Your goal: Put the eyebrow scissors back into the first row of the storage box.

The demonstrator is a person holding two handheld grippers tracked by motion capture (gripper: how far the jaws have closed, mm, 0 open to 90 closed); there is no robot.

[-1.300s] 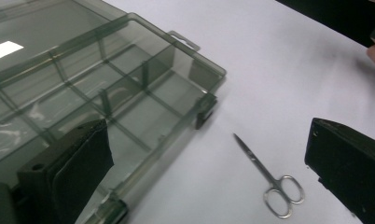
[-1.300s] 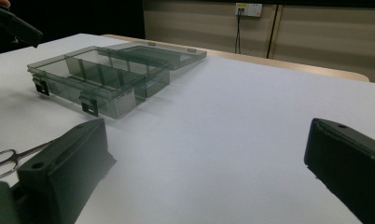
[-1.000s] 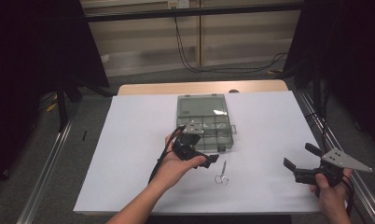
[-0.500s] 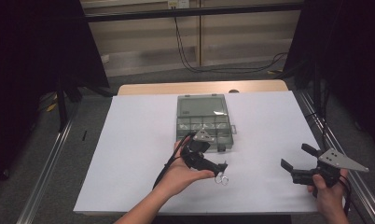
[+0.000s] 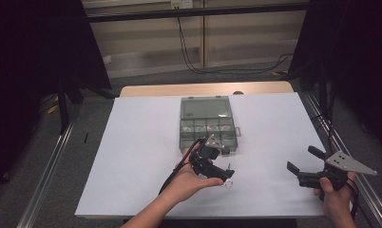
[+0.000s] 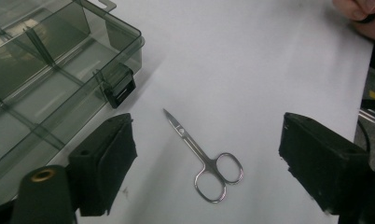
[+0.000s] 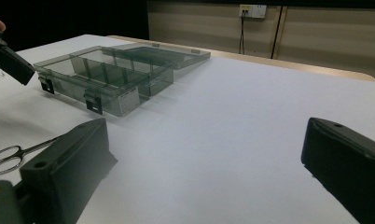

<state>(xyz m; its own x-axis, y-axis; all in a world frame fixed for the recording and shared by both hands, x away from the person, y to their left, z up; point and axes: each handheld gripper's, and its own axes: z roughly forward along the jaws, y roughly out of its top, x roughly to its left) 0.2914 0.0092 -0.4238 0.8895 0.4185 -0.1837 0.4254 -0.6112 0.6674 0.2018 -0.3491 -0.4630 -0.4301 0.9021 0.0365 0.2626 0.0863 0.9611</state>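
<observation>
Scissors [image 6: 205, 161] lie flat on our white surface [image 5: 141, 142], between the spread, just-narrowing jaws of our left hand-held gripper [image 6: 209, 163], untouched. Just beside them our clear compartment box [image 5: 208, 124] stands open, compartments apparently empty. Our right hand-held gripper [image 5: 305, 161] hovers spread.

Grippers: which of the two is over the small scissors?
The left gripper, its jaws just closing around the scissors without touching them. The right gripper is held off near the table's right edge.
</observation>
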